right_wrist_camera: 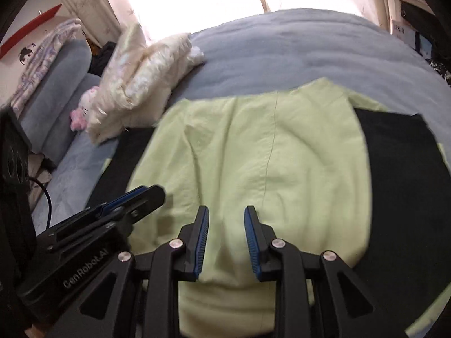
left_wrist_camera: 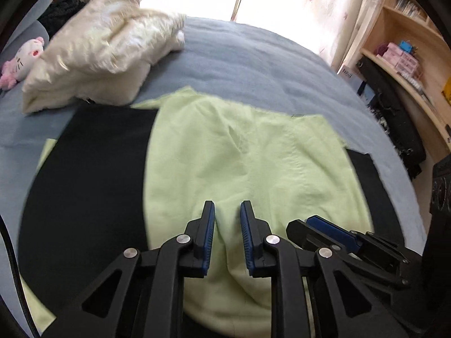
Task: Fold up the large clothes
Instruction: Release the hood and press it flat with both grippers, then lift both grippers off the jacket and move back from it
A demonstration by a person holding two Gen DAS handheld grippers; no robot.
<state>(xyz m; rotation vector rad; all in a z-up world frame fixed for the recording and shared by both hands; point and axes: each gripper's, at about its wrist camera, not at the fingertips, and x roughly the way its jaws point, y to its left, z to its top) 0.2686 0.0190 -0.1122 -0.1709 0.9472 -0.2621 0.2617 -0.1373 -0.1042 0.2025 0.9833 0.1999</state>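
A pale green garment [left_wrist_camera: 248, 163] lies spread on a black mat [left_wrist_camera: 84, 174] on the bed; it also shows in the right wrist view [right_wrist_camera: 253, 157], on the same mat [right_wrist_camera: 403, 186]. My left gripper [left_wrist_camera: 227, 207] is open and empty just above the garment's near part. My right gripper [right_wrist_camera: 226, 211] is open and empty, close above the same cloth. Each gripper shows in the other's view: the right one [left_wrist_camera: 318, 225] at lower right, the left one [right_wrist_camera: 141, 197] at lower left. The garment's near edge is hidden under the grippers.
A grey-blue bedspread [left_wrist_camera: 253, 64] covers the bed. A cream pillow [left_wrist_camera: 101, 53] and a pink-white plush toy [left_wrist_camera: 22, 62] lie at the far left. Wooden shelves [left_wrist_camera: 408, 45] and a black bag [left_wrist_camera: 394, 118] stand to the right. Bright curtained window behind.
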